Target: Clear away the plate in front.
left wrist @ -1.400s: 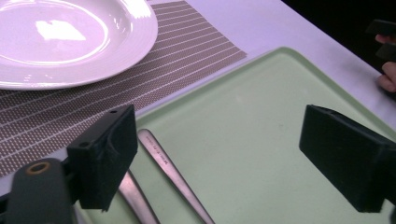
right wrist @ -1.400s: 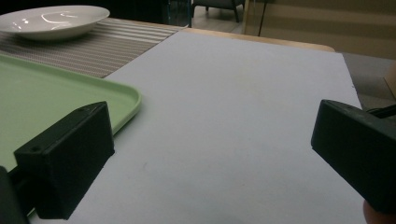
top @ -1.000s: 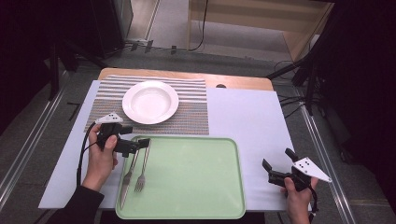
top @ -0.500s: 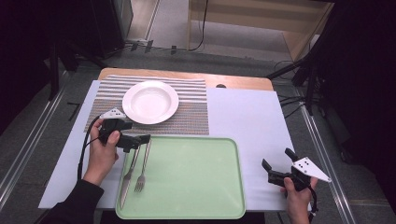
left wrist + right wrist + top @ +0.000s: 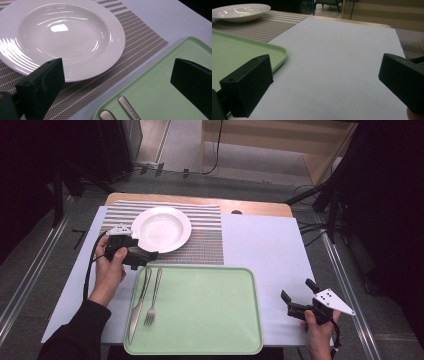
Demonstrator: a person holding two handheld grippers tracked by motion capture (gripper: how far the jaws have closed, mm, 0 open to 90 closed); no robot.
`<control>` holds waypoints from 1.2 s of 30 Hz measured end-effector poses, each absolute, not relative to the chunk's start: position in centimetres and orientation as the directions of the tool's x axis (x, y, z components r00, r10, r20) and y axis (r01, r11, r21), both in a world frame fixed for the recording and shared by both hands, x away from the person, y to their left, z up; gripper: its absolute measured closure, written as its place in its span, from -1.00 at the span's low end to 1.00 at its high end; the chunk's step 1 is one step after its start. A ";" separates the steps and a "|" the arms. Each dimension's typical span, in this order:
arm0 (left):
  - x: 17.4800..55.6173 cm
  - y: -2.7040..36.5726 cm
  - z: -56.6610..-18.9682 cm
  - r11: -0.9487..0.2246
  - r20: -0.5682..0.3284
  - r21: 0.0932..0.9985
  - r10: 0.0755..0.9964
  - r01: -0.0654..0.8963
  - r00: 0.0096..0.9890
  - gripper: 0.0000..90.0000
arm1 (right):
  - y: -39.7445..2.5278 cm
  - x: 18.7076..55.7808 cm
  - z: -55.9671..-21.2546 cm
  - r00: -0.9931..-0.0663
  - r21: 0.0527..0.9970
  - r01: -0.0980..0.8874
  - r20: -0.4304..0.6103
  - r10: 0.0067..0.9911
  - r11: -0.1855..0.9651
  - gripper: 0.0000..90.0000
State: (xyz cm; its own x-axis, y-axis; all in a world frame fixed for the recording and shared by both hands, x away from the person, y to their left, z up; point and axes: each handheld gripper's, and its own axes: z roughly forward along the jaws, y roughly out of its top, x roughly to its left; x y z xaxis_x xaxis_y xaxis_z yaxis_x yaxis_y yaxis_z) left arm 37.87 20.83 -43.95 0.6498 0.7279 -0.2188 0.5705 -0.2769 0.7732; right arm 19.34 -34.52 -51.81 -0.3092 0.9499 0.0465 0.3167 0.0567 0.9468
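Left gripper (image 5: pixel 145 256) is spread wide, nothing between the jaws, hovering just past the top left corner of the tray (image 5: pixel 200 345), between the plate's (image 5: pixel 161 229) near rim and the handle ends of the cutlery. In my left gripper view the jaws frame the plate rim at about 11 o'clock and the tray edge at 4 o'clock, with two rounded metal handle tips poking in at 6 o'clock. Right gripper (image 5: pixel 295 306) is also spread, holding nothing, parked over bare table (image 5: pixel 265 245) off the tray's right edge at about 4 o'clock in the high view, well apart from everything. My read on progress: nothing moved yet. Knife (image 5: pixel 139 304) and fork (image 5: pixel 153 296) lie side by side on the tray's left strip, close but I can't tell if touching, and neither is lifted. The plate sits on the striped mat (image 5: pixel 205 240) at 11 o'clock, with mat bare either side of it. I'd judge the job is setting the cutlery beside the plate, so grasp, carry and place remain for both pieces. Orientation: both long axes run roughly 12 to 6, leaning slightly toward 1 o'clock at the far end. Handles point away toward the plate; fork tines and knife blade point back at the person. The handle ends are what sits nearest the left jaws, so that's the likely first pickup.
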 end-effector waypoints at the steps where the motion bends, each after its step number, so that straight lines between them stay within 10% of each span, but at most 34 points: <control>1: 37.9 20.8 -43.9 -0.277 -0.219 0.773 0.728 0.571 0.650 -1.00 | -34.5 19.3 -51.8 -0.309 0.947 0.317 0.047 0.950 0.057 -1.00; 36: 46.4 24.1 -45.0 -0.143 -0.341 0.735 0.767 0.663 0.544 -1.00 | -35.4 18.3 -51.1 -0.317 0.973 0.232 0.080 0.945 -0.005 -1.00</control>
